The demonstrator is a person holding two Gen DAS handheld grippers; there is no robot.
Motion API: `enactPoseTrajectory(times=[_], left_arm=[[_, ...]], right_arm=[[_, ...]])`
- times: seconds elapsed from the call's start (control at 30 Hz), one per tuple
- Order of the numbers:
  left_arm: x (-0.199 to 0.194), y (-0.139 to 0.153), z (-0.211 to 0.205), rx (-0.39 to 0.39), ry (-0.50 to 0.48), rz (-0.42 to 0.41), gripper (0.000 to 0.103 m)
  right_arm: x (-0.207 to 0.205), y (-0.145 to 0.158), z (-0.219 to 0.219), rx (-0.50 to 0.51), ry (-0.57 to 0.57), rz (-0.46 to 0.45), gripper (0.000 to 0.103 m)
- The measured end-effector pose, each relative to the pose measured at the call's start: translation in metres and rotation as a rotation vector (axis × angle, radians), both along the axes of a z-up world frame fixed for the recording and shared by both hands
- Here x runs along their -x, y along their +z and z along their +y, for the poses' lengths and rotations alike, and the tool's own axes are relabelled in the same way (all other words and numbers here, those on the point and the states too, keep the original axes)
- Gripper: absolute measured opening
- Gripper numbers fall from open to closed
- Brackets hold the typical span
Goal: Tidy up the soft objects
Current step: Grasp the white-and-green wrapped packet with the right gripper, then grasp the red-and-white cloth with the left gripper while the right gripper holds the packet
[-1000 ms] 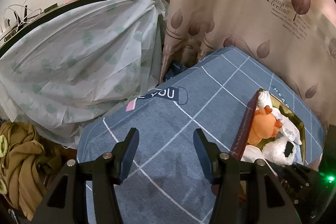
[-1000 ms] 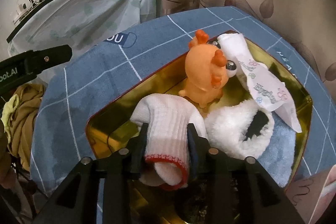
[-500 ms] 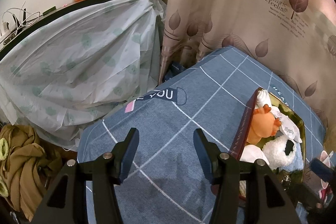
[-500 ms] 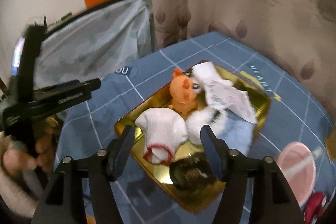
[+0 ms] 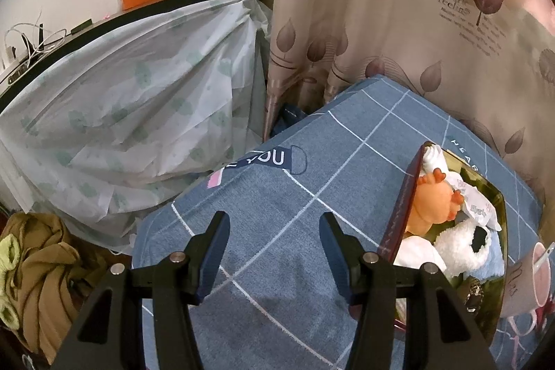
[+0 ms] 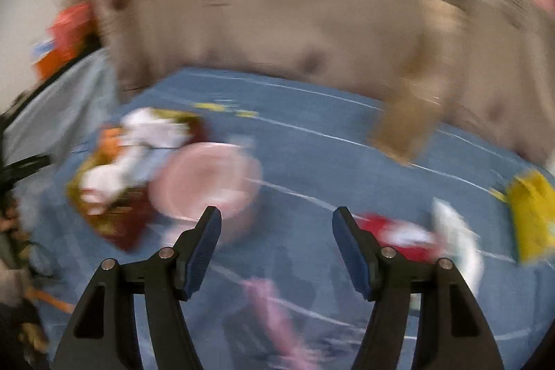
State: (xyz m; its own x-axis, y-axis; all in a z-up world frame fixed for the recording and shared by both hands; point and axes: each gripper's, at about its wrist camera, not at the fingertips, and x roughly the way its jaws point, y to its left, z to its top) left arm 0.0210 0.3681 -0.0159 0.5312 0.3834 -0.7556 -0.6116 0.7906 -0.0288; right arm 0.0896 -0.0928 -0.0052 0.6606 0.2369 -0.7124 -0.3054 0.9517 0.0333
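A gold tin with a dark red outer wall (image 5: pixel 402 207) sits at the right of the blue checked cloth (image 5: pixel 277 214). In it lie an orange plush toy (image 5: pixel 433 203), a white fluffy slipper (image 5: pixel 461 248), a white sock (image 5: pixel 416 252) and a printed white cloth (image 5: pixel 478 207). My left gripper (image 5: pixel 274 248) is open and empty over bare cloth, left of the tin. My right gripper (image 6: pixel 275 245) is open and empty above the cloth. Its view is blurred: the tin (image 6: pixel 118 224) is at the left, and a red and white soft object (image 6: pixel 399 234) lies at the right.
A pink cup (image 6: pixel 208 182) stands beside the tin and shows in the left wrist view (image 5: pixel 541 276). A yellow item (image 6: pixel 530 214) lies far right. A leaf-print curtain (image 5: pixel 399 23) hangs behind. A plastic-covered table (image 5: pixel 121 110) and brown clothes (image 5: pixel 38 269) are at the left.
My right gripper let go of the white sock in the tin, opened, pulled back and swung right. The left gripper stayed open and barely moved.
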Motion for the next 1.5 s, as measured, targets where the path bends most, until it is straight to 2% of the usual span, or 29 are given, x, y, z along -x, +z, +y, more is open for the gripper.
enactPoseTrajectory(times=[0.03, 0.1, 0.17, 0.27, 0.4, 0.57, 0.83, 0.9, 0.97, 1.2, 1.37, 1.5], left_arm=[[0.000, 0.000, -0.001, -0.005, -0.003, 0.001, 0.055], [-0.001, 0.001, -0.003, -0.014, -0.011, 0.002, 0.055], [-0.001, 0.001, -0.006, -0.023, -0.018, 0.002, 0.055], [-0.003, 0.002, -0.011, -0.040, -0.030, 0.005, 0.055], [-0.005, 0.004, -0.019, -0.059, -0.054, 0.000, 0.055], [-0.009, 0.007, -0.032, -0.097, -0.087, 0.008, 0.055], [-0.016, 0.013, -0.061, -0.153, -0.172, 0.010, 0.055], [-0.017, 0.015, -0.071, -0.153, -0.200, 0.009, 0.055], [-0.017, 0.016, -0.082, -0.153, -0.227, 0.008, 0.055], [-0.030, 0.021, -0.139, -0.133, -0.369, 0.002, 0.055], [-0.042, 0.035, -0.201, -0.121, -0.537, -0.023, 0.055], [-0.052, 0.043, -0.260, -0.085, -0.701, -0.035, 0.056]], right_arm=[[-0.003, -0.002, -0.017, 0.009, -0.042, 0.005, 0.065], [-0.011, -0.010, -0.057, 0.017, -0.140, 0.022, 0.077], [-0.014, -0.017, -0.085, 0.031, -0.219, 0.028, 0.082], [-0.023, -0.031, -0.122, 0.046, -0.311, 0.052, 0.084], [-0.032, -0.047, -0.144, 0.026, -0.373, 0.088, 0.085], [-0.043, -0.066, -0.153, 0.016, -0.397, 0.109, 0.089], [-0.057, -0.090, -0.162, -0.006, -0.421, 0.145, 0.089], [-0.058, -0.094, -0.166, -0.028, -0.424, 0.142, 0.083], [-0.057, -0.096, -0.171, -0.043, -0.418, 0.136, 0.069], [-0.051, -0.097, -0.182, -0.001, -0.419, 0.118, 0.067], [-0.044, -0.100, -0.198, 0.047, -0.442, 0.105, 0.067], [-0.036, -0.101, -0.211, 0.038, -0.456, 0.111, 0.066]])
